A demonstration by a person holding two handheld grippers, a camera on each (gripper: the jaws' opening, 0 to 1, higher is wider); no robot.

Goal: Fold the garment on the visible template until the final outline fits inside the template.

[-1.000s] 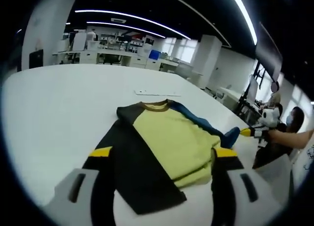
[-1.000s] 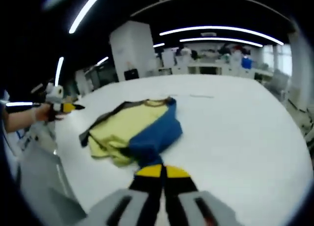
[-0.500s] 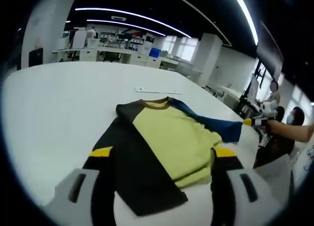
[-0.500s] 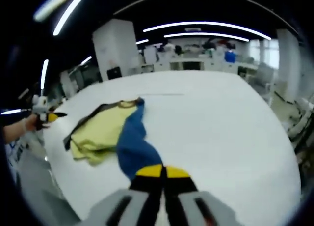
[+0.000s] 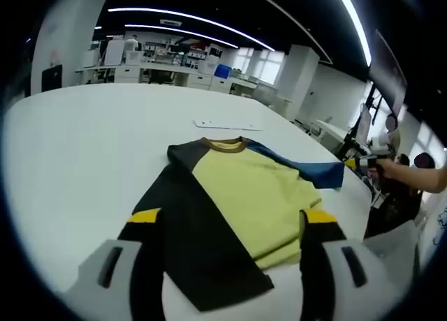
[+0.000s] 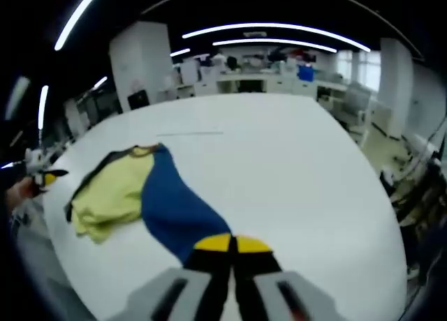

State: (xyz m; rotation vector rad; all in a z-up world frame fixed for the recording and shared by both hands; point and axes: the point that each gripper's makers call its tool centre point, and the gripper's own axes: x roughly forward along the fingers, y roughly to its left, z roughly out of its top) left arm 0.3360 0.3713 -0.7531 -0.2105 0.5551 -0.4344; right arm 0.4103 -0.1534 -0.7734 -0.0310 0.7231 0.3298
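A shirt with a yellow body [image 5: 251, 195] lies on the white table [image 5: 84, 146]. Its black sleeve [image 5: 188, 244] runs down between the jaws of my left gripper [image 5: 232, 220], which stands wide open just over the near hem. The blue sleeve [image 5: 307, 169] is stretched out to the right, its end held by my right gripper [image 5: 357, 165] in a person's hand. In the right gripper view my right gripper [image 6: 228, 243] is shut on the blue sleeve [image 6: 171, 206], which leads back to the yellow body [image 6: 112, 192]. The left gripper [image 6: 47, 176] shows small at the far left.
A thin white strip [image 5: 228, 125] lies on the table just beyond the collar, also visible as a faint strip [image 6: 190, 132]. The table's right edge [image 5: 363, 195] is close to the sleeve end, with a seated person [image 5: 408, 188] past it. Desks and shelves line the far room.
The right gripper has pulled the blue sleeve off the yellow body and out to the side, so it now lies stretched straight. The left gripper has stayed over the hem.
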